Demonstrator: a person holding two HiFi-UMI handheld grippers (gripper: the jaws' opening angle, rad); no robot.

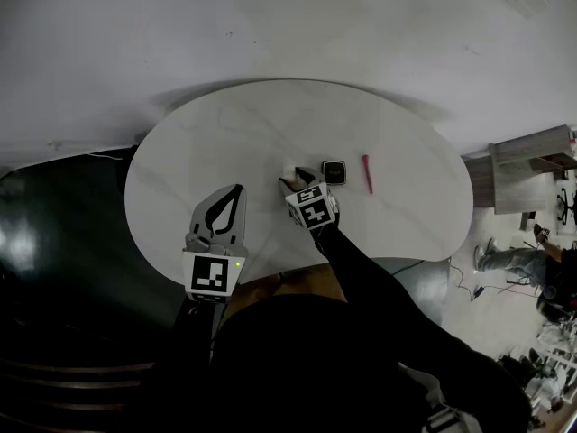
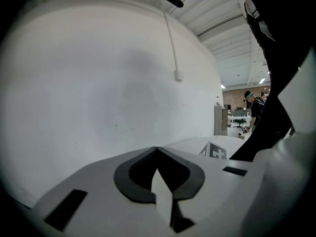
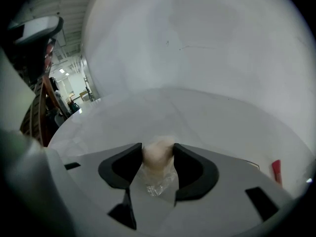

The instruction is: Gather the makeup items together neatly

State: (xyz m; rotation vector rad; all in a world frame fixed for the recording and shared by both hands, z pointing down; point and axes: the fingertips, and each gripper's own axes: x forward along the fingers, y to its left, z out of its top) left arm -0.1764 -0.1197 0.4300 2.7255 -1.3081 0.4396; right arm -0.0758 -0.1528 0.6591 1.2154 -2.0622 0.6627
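On the round white table lie a black square compact and, to its right, a red lipstick-like stick. My right gripper is just left of the compact, with a small pale makeup sponge at its tips. In the right gripper view the sponge, in a clear wrapper, fills the gap between the jaws of the right gripper and touches both pads. The red stick shows at the right edge. My left gripper hovers over the table's near left, shut and holding nothing.
The table's front edge runs just below both grippers. Wooden furniture and a person's legs are beyond the table at the right. A plain white wall fills the left gripper view.
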